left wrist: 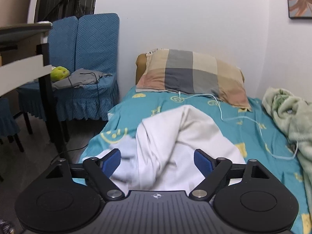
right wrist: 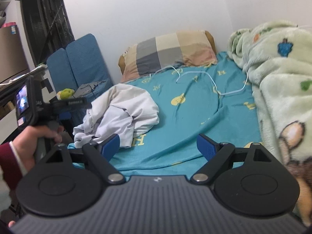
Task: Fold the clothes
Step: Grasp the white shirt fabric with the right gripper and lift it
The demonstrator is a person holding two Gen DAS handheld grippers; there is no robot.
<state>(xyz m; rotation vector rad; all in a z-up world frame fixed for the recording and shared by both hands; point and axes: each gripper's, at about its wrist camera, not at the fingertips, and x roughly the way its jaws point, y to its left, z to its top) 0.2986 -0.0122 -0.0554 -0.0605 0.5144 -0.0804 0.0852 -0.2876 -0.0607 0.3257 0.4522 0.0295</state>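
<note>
Left gripper [left wrist: 157,162]: angled down over the white garment [left wrist: 175,146], blue pads [left wrist: 112,161] spread either side of the bunched cloth, not pressing it; no pinch visible.
Left hand [right wrist: 37,146]: wrapped round the device's grip at the bed's left edge, dark red sleeve [right wrist: 8,161] at the wrist.
Right gripper [right wrist: 158,148]: tilted down over bare teal sheet [right wrist: 195,107], jaws wide apart, nothing between them.
Garment position: crumpled heap on the left side of the bed, below the checked pillow [right wrist: 167,50].
Surroundings: pale cable [right wrist: 210,78] looping across the sheet; green fleece blanket [right wrist: 276,78] piled along the right side.
Left of bed: blue-covered chair [left wrist: 89,58] holding grey cloth [left wrist: 81,79] and a yellow-green object [left wrist: 59,73].
</note>
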